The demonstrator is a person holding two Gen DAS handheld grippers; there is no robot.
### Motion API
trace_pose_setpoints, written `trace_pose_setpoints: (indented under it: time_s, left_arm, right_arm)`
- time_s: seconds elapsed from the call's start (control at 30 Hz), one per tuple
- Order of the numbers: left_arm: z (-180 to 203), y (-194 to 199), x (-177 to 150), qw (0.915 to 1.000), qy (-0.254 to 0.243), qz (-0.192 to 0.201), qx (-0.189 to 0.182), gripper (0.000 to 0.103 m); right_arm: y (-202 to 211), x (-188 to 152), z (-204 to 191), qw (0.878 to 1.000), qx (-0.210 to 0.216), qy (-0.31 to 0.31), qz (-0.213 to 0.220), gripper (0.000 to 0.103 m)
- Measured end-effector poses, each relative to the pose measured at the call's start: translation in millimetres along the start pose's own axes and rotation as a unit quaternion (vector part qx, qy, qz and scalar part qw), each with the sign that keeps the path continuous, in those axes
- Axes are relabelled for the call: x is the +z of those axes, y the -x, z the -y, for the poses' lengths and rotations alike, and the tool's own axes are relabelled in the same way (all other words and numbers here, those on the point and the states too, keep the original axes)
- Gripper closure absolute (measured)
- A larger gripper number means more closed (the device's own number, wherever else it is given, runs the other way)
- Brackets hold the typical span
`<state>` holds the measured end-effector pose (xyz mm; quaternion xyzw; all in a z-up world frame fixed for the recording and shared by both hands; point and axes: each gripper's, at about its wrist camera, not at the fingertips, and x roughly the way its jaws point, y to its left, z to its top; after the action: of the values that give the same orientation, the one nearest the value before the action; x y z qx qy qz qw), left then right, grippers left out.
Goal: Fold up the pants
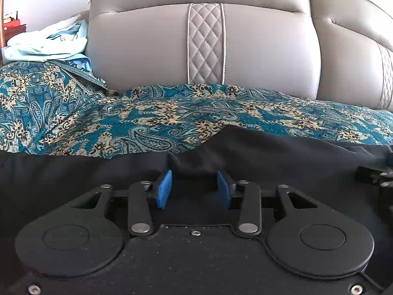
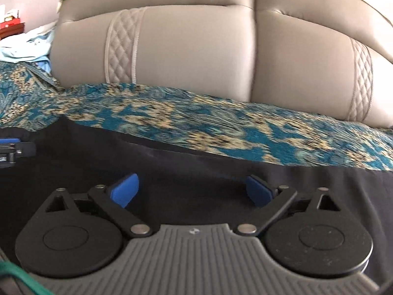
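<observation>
Black pants [image 1: 270, 152] lie spread on a teal paisley cover [image 1: 147, 123] over the sofa seat, and fill the lower half of both views [image 2: 196, 172]. My left gripper [image 1: 194, 188] rests low on the cloth with its blue pads [image 1: 164, 189] a hand's width apart. A small raised fold of the pants sits at the tips, and the pads do not press it. My right gripper [image 2: 192, 190] hovers over the pants with its blue pads [image 2: 125, 190] spread wide and nothing between them. Each gripper shows at the edge of the other's view: the right [image 1: 378, 174], the left [image 2: 9, 147].
A grey leather sofa back [image 1: 270, 49] with quilted strips rises just behind the cover. Light blue clothes [image 1: 49, 44] are piled at the far left of the seat. A dark red cabinet [image 1: 12, 27] stands beyond them.
</observation>
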<state>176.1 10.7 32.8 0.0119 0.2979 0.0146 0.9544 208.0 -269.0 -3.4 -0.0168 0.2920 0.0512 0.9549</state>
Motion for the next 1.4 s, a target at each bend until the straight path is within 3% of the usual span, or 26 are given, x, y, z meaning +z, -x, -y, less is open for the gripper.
trace_pose_setpoints:
  time_s: [0.13,0.33,0.4,0.53,0.83,1.03,1.17,1.3,1.4]
  left_arm:
    - [-5.2,-0.4,-8.5,0.9998,0.01,0.015,0.007,0.046]
    - [-1.5,-0.7,-17.5,0.9989,0.008,0.037,0.025,0.031]
    - [-2.7,-2.3,-17.3,0.9989,0.012,0.035,0.029,0.026]
    - [-5.0,-3.3,-17.9,0.9988,0.019,0.035,0.027,0.024]
    - [-5.5,-5.4,-17.6,0.9985,0.025,0.032,0.037,0.013]
    - [-4.4,-4.0,-17.0,0.9982,0.028,0.03,0.045,0.009]
    - [-8.2,17.6,-16.4,0.9974,0.034,0.016,0.062,0.009]
    - [-38.0,70.3,-34.0,0.9951,0.073,0.044,0.05,0.009]
    - [-70.8,101.0,-49.2,0.9893,0.111,0.047,0.081,0.009]
  right_arm:
    - [-2.3,-0.7,43.0,0.999,-0.027,-0.025,-0.018,0.001]
    - [-3.5,-6.5,118.0,0.993,-0.102,-0.049,-0.025,0.0]
    - [-2.9,-9.8,144.0,0.992,-0.098,-0.071,-0.017,0.0]
    - [-0.7,-14.7,181.4,0.987,-0.13,-0.096,-0.008,0.0]
    - [11.8,-34.2,265.0,0.952,-0.242,-0.189,-0.005,0.0]
    - [17.0,-42.3,289.8,0.925,-0.318,-0.21,-0.006,0.0]
    - [17.9,-43.4,292.7,0.923,-0.322,-0.213,-0.005,0.0]
    - [19.1,-44.1,291.8,0.923,-0.318,-0.218,-0.001,0.0]
    - [20.2,-42.6,287.8,0.922,-0.319,-0.219,0.0,0.0]
